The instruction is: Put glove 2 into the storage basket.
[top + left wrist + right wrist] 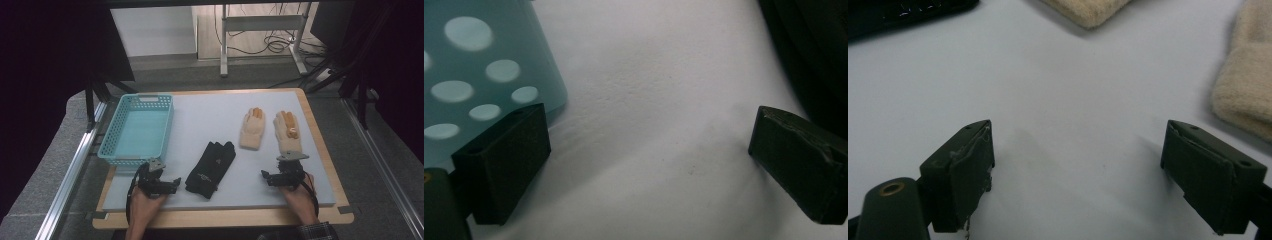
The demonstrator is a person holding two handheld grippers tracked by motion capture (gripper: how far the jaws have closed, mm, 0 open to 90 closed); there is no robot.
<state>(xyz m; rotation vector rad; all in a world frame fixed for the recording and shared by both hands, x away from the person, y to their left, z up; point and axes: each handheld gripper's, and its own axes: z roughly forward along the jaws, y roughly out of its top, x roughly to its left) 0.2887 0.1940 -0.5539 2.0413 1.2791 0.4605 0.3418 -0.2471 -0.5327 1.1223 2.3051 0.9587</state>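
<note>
A: Which gripper is sitting nearer to a glove?

B: The left gripper (172,184) is lying just beside the black gloves (211,167), which are stacked near the front middle of the grey mat (210,117); its jaws are standing wide apart with nothing between them, pointing across the mat toward the gloves' cuff end.

A: And the long axis of that pair?

B: It is running from the near cuff up and slightly right to the fingers, so the jaws are facing its side; the blue basket (136,129) is lying just behind the left hand.

A: What is the right gripper (265,176) doing?

B: It is also gaping open and empty; the right beige glove (288,132) is lying just beyond it, cuff toward it, fingers pointing away; the left beige glove (252,129) is lying farther off.
</note>
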